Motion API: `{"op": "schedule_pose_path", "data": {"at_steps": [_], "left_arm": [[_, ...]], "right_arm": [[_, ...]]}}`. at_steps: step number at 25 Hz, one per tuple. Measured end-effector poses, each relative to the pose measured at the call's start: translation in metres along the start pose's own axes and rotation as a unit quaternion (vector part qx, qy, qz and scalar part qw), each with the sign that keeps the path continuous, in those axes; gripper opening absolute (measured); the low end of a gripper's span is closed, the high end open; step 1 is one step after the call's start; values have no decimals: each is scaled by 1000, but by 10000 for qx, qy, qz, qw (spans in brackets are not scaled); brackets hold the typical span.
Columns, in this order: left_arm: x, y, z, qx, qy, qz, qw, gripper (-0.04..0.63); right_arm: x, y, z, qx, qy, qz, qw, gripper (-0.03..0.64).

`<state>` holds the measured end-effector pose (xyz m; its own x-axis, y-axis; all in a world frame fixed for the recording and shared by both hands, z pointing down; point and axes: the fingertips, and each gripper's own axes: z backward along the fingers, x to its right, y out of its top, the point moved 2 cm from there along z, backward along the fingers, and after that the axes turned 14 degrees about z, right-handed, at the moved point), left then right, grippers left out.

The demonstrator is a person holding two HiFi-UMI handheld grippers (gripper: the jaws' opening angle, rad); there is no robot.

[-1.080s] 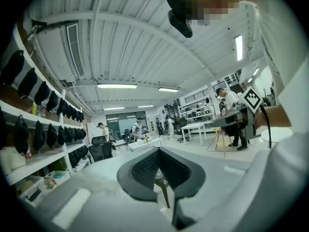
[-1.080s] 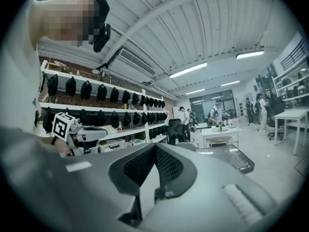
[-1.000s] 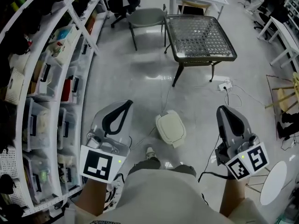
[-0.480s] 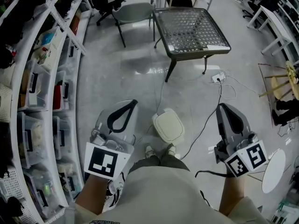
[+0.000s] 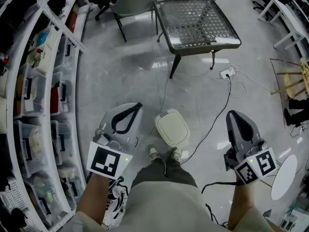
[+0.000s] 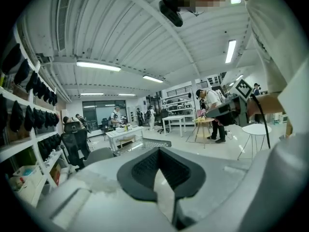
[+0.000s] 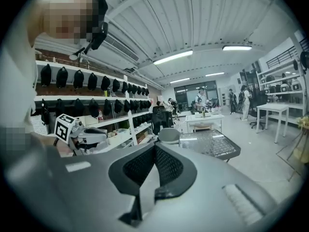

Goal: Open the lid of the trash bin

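**Floor-level bin, lid down: approach stage**

Grey polished floor [image 5: 120,76] runs between a storage rack [image 5: 34,95] on the left and a glass-topped table [image 5: 198,21] further off. The trash bin [image 5: 172,127] stands on this floor just ahead of the person's shoes, with its lid lying flat and closed.

Count: one bin; one table; one chair [image 5: 133,6]; one power strip [image 5: 228,73] with its cable trailing toward the bin; two grippers.

The left gripper [image 5: 135,108] is held just beside the bin, its jaws together and nothing between them; the right gripper [image 5: 234,116] is well apart from the bin, its jaws likewise together and empty.

Judged step: approach, with no contact on the lid yet. The next move calls for lowering the nearer gripper to the lid's rim, catching the free edge and swinging it upward; which edge carries the hinge cannot be told from these views.
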<state>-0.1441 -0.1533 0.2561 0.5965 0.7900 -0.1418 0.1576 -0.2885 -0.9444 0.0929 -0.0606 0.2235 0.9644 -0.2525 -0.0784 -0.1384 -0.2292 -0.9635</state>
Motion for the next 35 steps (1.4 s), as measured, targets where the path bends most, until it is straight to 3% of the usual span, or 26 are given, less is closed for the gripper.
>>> {"op": "schedule_pose_path", "data": {"at_steps": [10, 20, 27, 35], "left_arm": [[-18, -120, -106, -547, -695, 199, 9959, 2], [-42, -275, -176, -1166, -811, 481, 9887, 2], [-47, -376, -214, -1632, -1110, 270, 9800, 2], [-49, -486, -248, -2367, -1407, 56, 9613, 2]], "right_arm": [[34, -133, -52, -660, 48, -306, 9973, 3], [34, -291, -105, -1223, 248, -731, 9895, 3], [32, -388, -127, -1581, 319, -876, 9830, 3], [33, -474, -129, -1970, 209, -1012, 9749, 3]]}}
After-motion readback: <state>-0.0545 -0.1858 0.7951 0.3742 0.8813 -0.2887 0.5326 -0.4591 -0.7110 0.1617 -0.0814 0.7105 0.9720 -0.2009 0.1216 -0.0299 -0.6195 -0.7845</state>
